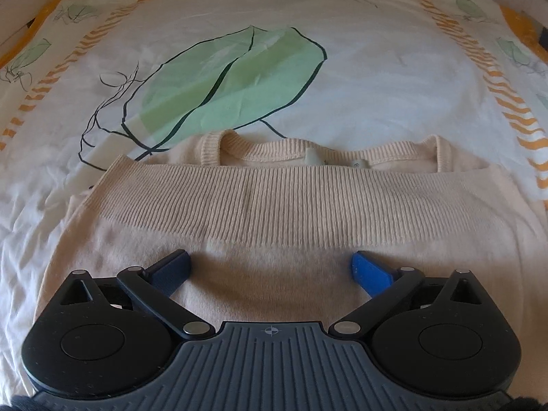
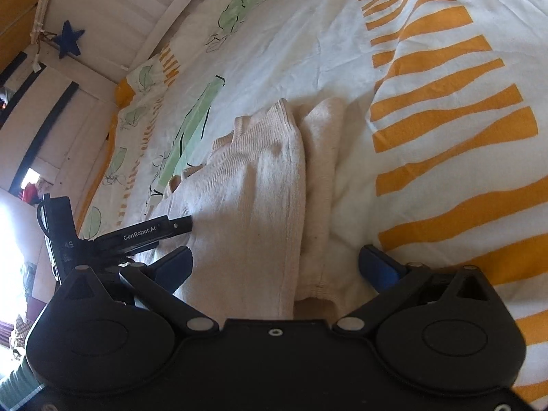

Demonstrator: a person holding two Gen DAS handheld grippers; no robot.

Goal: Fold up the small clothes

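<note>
The beige sweater [image 1: 274, 205] lies folded on the bedspread [image 1: 376, 78], its long axis crosswise to the left gripper [image 1: 270, 263]. Both grippers are spread and empty. The right gripper [image 2: 274, 260] straddles its side edge, so it seems nearer for the next fold

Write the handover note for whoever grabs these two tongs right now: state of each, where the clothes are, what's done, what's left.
Left tongs: open, holding nothing, low over the near part of the sweater.
Right tongs: open, holding nothing, at the sweater's right edge, straddling its layered side.
Sweater: beige knit, lying on the leaf-print bedsheet.
Done: the ribbed hem is folded up to just below the collar, so one crosswise fold is in.
Left: probably one more fold to make it compact, then smooth it. No other clothes are in view.
</note>
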